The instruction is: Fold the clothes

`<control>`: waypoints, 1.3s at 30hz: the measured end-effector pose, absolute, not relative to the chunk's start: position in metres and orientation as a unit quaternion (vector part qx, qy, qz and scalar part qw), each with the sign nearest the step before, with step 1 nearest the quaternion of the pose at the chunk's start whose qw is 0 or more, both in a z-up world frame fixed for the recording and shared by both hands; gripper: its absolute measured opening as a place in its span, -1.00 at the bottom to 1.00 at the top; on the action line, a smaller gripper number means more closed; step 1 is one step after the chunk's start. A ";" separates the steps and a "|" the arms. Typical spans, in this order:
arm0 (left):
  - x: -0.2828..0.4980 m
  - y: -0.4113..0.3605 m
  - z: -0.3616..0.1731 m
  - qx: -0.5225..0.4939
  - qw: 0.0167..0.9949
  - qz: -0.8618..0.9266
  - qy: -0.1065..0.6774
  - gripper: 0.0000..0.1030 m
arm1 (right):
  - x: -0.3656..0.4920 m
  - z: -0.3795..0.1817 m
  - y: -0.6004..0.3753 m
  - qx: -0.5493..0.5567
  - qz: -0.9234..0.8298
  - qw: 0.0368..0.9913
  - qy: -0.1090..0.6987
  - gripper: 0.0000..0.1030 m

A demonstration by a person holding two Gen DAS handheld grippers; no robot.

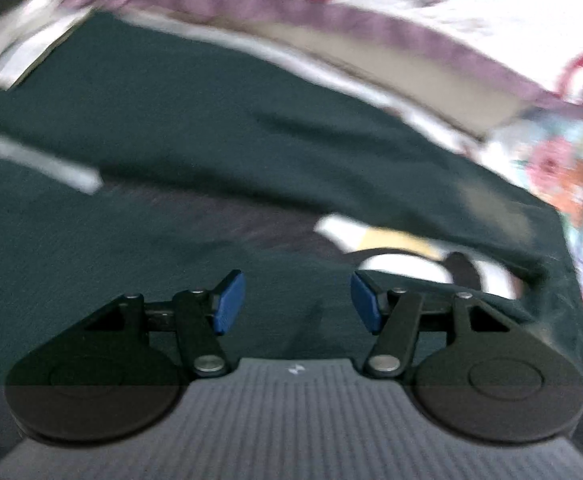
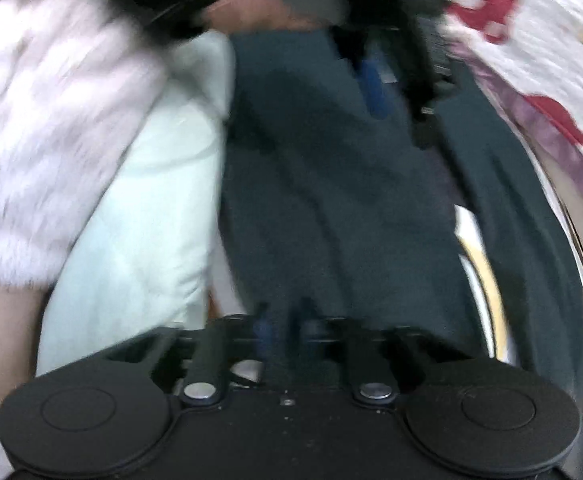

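A dark teal garment [image 1: 179,128] lies spread under my left gripper [image 1: 297,304], with a white printed patch [image 1: 395,248] showing at a fold. The left gripper is open, its blue pads [image 1: 229,300] apart just above the cloth and holding nothing. In the right wrist view the same garment [image 2: 331,200] runs away from my right gripper [image 2: 283,332], whose blue pads are close together with a fold of the dark cloth pinched between them. The left gripper [image 2: 375,84] shows blurred at the far end of the garment.
A floral bedsheet [image 1: 531,20] with red and pink patterns lies under the garment. A pale mint cloth [image 2: 151,220] and a fluffy white sleeve [image 2: 43,140] lie to the left in the right wrist view. Both views are motion-blurred.
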State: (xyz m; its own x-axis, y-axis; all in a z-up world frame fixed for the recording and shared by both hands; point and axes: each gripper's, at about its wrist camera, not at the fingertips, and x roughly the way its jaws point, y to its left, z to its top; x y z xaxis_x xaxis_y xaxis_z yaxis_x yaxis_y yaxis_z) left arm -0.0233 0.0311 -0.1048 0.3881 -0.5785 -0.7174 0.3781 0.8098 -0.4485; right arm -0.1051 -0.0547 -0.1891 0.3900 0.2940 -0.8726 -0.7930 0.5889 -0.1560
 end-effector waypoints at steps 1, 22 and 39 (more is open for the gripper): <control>-0.028 0.027 -0.098 -0.103 0.825 -0.318 0.456 0.15 | -0.098 -0.183 -0.061 -0.265 0.336 0.796 0.428 -0.93; -0.046 -0.036 -0.092 0.055 0.781 -0.442 0.439 -0.60 | -0.032 -0.143 -0.139 -0.118 0.227 0.891 0.374 -0.95; -0.008 -0.038 -0.102 0.054 0.754 -0.456 0.470 0.12 | 0.002 -0.143 -0.161 -0.097 0.196 0.901 0.375 -0.94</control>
